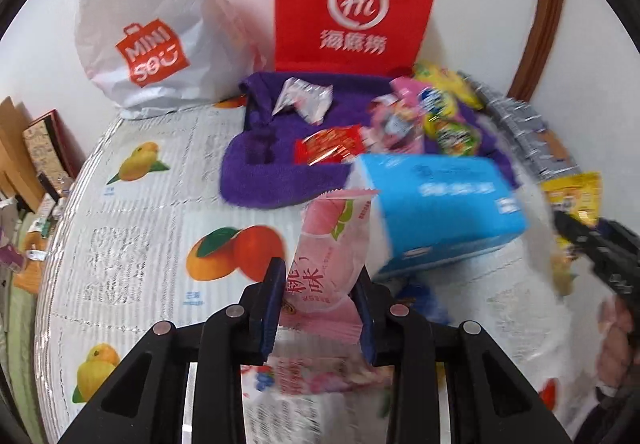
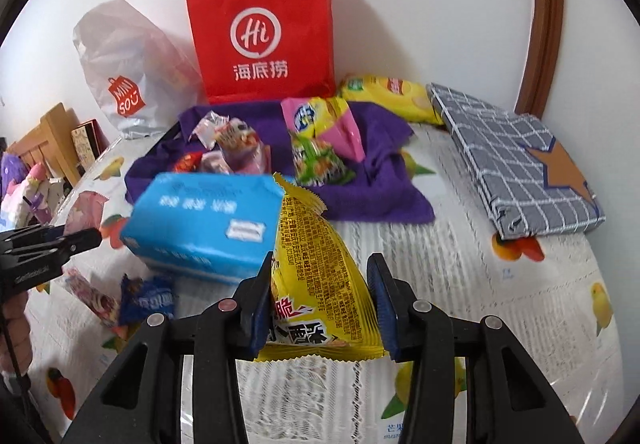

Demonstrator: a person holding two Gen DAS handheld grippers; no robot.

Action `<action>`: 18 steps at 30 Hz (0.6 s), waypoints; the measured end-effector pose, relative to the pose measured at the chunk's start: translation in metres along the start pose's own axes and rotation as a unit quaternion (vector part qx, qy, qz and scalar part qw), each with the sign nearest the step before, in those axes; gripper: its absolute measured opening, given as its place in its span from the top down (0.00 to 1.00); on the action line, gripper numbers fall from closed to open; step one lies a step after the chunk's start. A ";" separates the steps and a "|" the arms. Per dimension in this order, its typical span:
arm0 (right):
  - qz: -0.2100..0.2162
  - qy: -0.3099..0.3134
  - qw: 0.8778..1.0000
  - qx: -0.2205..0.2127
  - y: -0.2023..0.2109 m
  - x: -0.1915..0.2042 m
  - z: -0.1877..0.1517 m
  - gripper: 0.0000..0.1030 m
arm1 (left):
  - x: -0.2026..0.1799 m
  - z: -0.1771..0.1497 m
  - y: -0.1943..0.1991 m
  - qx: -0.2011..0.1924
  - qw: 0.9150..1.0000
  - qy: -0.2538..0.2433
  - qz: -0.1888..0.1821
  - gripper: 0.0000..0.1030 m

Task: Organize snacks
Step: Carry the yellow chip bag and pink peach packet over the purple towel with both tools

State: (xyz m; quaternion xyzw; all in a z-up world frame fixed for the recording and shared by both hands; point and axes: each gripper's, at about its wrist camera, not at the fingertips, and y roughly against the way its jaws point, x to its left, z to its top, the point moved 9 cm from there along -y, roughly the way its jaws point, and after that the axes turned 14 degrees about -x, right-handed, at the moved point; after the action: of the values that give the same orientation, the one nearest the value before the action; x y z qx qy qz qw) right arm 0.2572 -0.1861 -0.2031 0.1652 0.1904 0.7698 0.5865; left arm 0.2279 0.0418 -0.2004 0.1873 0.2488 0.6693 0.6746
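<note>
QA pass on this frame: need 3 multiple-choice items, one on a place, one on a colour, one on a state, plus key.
1. Where does the red paper bag stand?
A. Against the wall behind the purple cloth
B. On the checked box
C. Flat under the blue pack

2. What colour is the packet in the right tool?
A. Pink
B. Yellow
C. Green

3. What is the left tool doing?
A. Open, holding nothing
B. Shut on the pink packet
C. Shut on the blue pack

Key: 1 A, the bag is upright at the wall beyond the cloth. 2 B, the yellow packet sits between its fingers. 3 B, both fingers press the pink packet.
</note>
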 end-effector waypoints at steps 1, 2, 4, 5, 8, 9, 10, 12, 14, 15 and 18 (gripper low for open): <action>-0.001 0.002 1.000 0.000 0.001 0.002 0.005 0.57 | -0.004 0.006 0.005 -0.001 1.000 0.003 -0.008 0.70; 0.001 0.004 1.000 -0.004 0.002 0.006 0.011 0.57 | -0.007 0.010 0.009 -0.001 1.000 0.002 -0.008 0.70; 0.011 0.005 1.000 -0.013 0.006 0.013 0.027 0.57 | -0.011 0.022 0.015 -0.008 1.000 -0.004 0.000 0.70; 0.016 0.005 1.000 -0.018 0.007 0.016 0.035 0.57 | -0.013 0.030 0.019 -0.013 1.000 -0.006 0.003 0.70; 0.025 0.003 0.999 -0.031 0.008 0.025 0.061 0.57 | -0.018 0.050 0.023 -0.017 1.000 -0.008 0.006 0.70; 0.028 0.002 0.999 -0.033 0.006 0.027 0.070 0.57 | -0.017 0.056 0.023 -0.017 1.000 -0.009 0.010 0.70; 0.030 0.001 0.999 -0.035 0.005 0.029 0.079 0.57 | -0.017 0.063 0.022 -0.020 1.000 -0.007 0.014 0.70; 0.032 -0.001 0.999 -0.040 0.000 0.033 0.096 0.57 | -0.016 0.075 0.019 -0.022 1.000 -0.003 0.014 0.70; 0.035 -0.004 0.998 -0.043 -0.004 0.035 0.107 0.57 | -0.015 0.085 0.014 -0.019 1.000 0.002 0.015 0.70; 0.038 -0.006 0.998 -0.045 -0.008 0.037 0.114 0.57 | -0.015 0.089 0.012 -0.018 1.000 0.004 0.013 0.70; 0.043 -0.012 0.998 -0.049 -0.022 0.040 0.132 0.57 | -0.016 0.107 0.005 -0.021 1.000 -0.004 0.016 0.70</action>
State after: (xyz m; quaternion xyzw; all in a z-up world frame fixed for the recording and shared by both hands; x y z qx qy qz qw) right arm 0.3285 -0.1290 -0.0969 0.1535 0.1387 0.8008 0.5621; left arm 0.2867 0.0347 -0.1095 0.1799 0.2290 0.6840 0.6689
